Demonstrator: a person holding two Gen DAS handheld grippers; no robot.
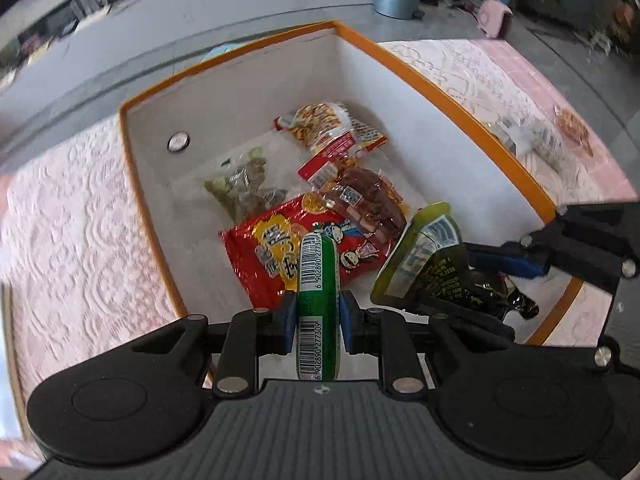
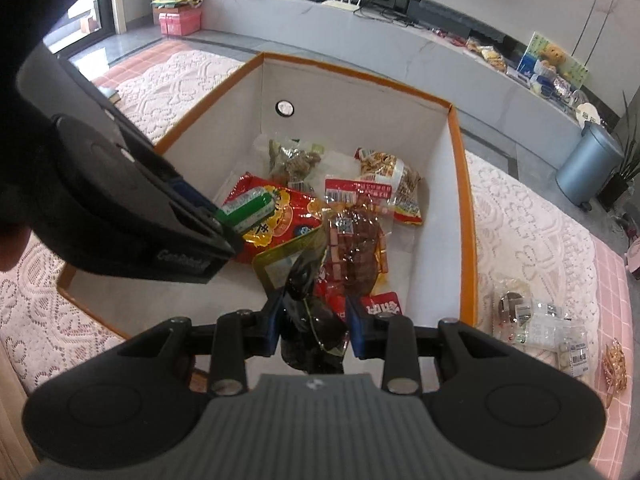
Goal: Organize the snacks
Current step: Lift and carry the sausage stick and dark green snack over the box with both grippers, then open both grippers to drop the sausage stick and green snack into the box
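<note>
Clamped between the blue pads of the left gripper (image 1: 318, 316) is a green sausage stick (image 1: 319, 308), its barcoded length running forward along the line of the fingers and its tip projecting beyond them. Both jaws press its sides. Just beyond that tip, lower down, lies a red snack bag (image 1: 276, 256) with yellow lettering on the floor of an orange-rimmed box (image 1: 452, 108) with white inner walls. Ahead of the red bag, farther from the left fingers, rests a clear bag of greenish-brown pieces (image 1: 248, 188); to its right lie a brown meat packet (image 1: 368, 200) and, deeper still, a peanut bag (image 1: 320, 124). A round metal stud (image 1: 178, 142) sits on the far-left wall. The right gripper (image 2: 313, 326), seen in its own view, is closed on a dark green pouch (image 2: 308, 312), whose yellow-green labelled end extends forward past the fingertips above the packets; from the left wrist view this pouch (image 1: 428, 256) hangs to the right of the sausage stick. The left tool appears in the right wrist view at upper left, over the box's near-left side. Outside the box, to the right of the right gripper, small clear wrapped snacks (image 2: 536, 320) lie on a lace tablecloth (image 2: 532, 232).
</note>
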